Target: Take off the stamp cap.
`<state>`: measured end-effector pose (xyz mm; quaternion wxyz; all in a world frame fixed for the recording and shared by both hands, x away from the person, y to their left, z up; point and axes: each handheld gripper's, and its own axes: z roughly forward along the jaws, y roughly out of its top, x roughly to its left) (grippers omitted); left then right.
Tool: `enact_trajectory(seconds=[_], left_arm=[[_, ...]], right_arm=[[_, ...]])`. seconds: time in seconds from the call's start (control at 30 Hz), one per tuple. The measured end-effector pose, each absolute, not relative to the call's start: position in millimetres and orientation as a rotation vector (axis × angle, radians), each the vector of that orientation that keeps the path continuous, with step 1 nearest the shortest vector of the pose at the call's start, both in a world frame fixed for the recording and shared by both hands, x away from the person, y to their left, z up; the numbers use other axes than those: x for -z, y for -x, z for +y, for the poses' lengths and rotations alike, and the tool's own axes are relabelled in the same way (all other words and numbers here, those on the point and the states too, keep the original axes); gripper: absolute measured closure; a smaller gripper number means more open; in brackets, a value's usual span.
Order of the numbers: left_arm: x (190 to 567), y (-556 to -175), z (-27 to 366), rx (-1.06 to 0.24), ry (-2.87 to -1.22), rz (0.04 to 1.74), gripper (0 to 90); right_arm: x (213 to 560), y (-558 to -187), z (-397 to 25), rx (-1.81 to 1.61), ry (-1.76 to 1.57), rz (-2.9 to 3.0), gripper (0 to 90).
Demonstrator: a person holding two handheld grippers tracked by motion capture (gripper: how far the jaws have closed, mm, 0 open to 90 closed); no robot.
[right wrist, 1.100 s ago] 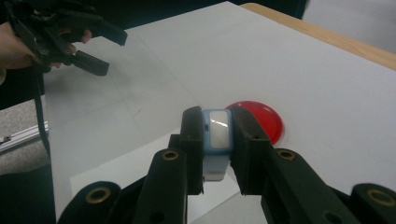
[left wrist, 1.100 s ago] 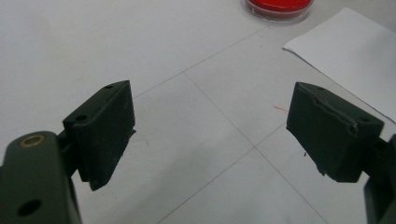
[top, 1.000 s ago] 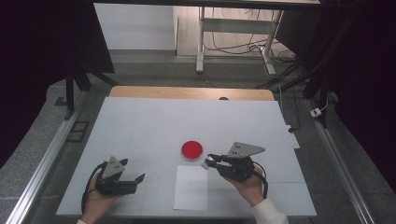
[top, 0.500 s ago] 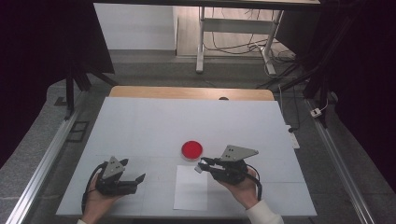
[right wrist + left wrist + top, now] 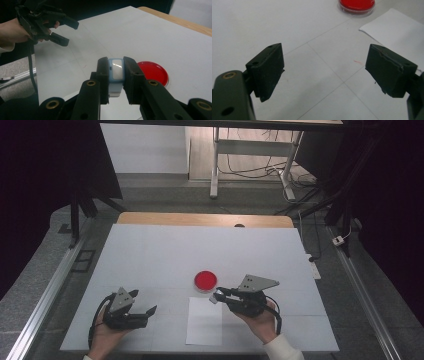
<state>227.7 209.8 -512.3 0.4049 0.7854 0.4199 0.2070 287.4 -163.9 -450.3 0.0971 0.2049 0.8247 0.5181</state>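
My right gripper (image 5: 217, 296) is shut on a small light-blue and white block (image 5: 116, 72), held just above the far edge of a white paper sheet (image 5: 204, 322). A red round dish (image 5: 206, 280) sits on the white table just beyond the sheet; it lies right of the block (image 5: 153, 72) in the right gripper view. My left gripper (image 5: 145, 301) rests at the front left of the table, jaws wide open with nothing between them (image 5: 324, 67). It also appears across the table (image 5: 71, 33) in the right gripper view. The dish (image 5: 357, 5) and the paper (image 5: 394, 27) lie ahead of the left jaws.
The white tabletop (image 5: 200, 250) has a wooden strip (image 5: 205, 219) along its far edge. Metal rails (image 5: 47, 295) run along both sides. A white table frame (image 5: 250, 150) and loose cables stand on the floor beyond.
My right gripper has shifted slightly left and toward the paper's far edge, still holding the block. The left gripper has stayed put.
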Motion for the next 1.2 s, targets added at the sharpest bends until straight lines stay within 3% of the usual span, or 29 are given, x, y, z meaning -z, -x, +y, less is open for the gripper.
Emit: enact_trajectory(seconds=[1.2], left_arm=[[482.2, -245.5, 149.7, -0.504, -2.028, 0.925, 15.6]], right_arm=[[448.0, -286.5, -164.6, -1.574, -0.627, 2.42, 75.8]])
